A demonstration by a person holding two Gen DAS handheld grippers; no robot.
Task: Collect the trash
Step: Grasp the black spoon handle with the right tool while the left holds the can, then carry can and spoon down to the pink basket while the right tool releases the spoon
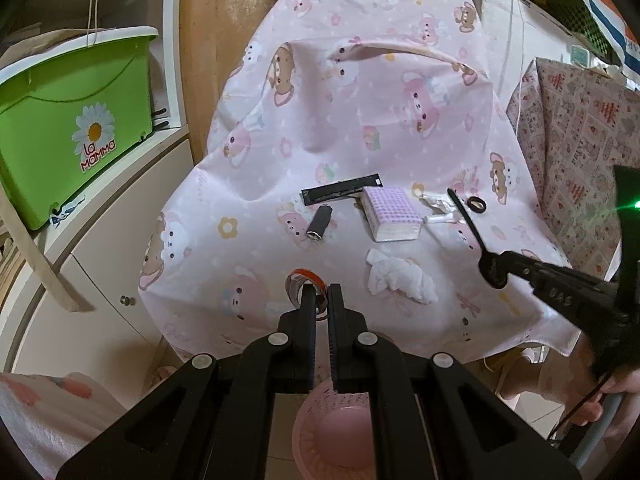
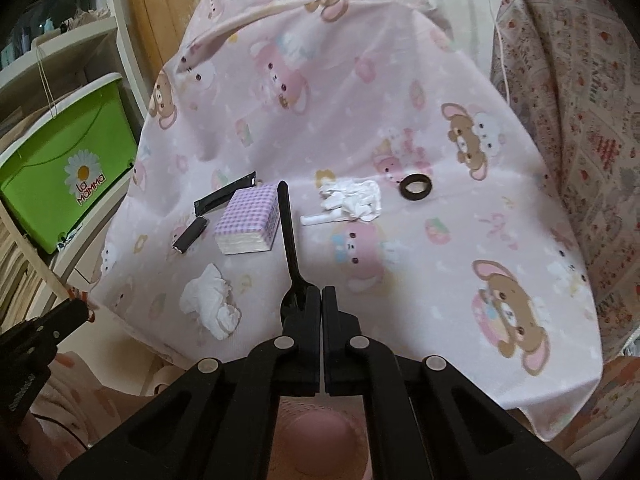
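**Now both tools clamped on trash above the pink basket**

Seen from the left wrist, the left tool [image 1: 320,292] is clamped on a small roll of tape with an orange rim [image 1: 301,280], held just off the near edge of the tabletop covered by a pink cartoon-print cloth [image 1: 360,100]. Below the fingers sits a pink plastic basket [image 1: 332,428]. On the cloth lie a black flat wrapper [image 1: 340,192], a dark cylinder [image 1: 319,223], a purple-checked tissue pack [image 1: 392,214], a crumpled white tissue [image 1: 400,280] and a black ring [image 1: 477,204]. At the right, the right tool [image 1: 496,270] grips a black plastic fork [image 1: 466,216]. A green plastic box with a daisy label [image 1: 72,120] stands on shelves at the left.

From the right wrist, the right tool [image 2: 321,294] is closed on the fork's head, its handle [image 2: 286,224] pointing away over the tissue pack [image 2: 248,220]. Another crumpled white wad [image 2: 352,198] lies near the ring [image 2: 415,187]. The left tool [image 2: 86,314] shows at the left edge.
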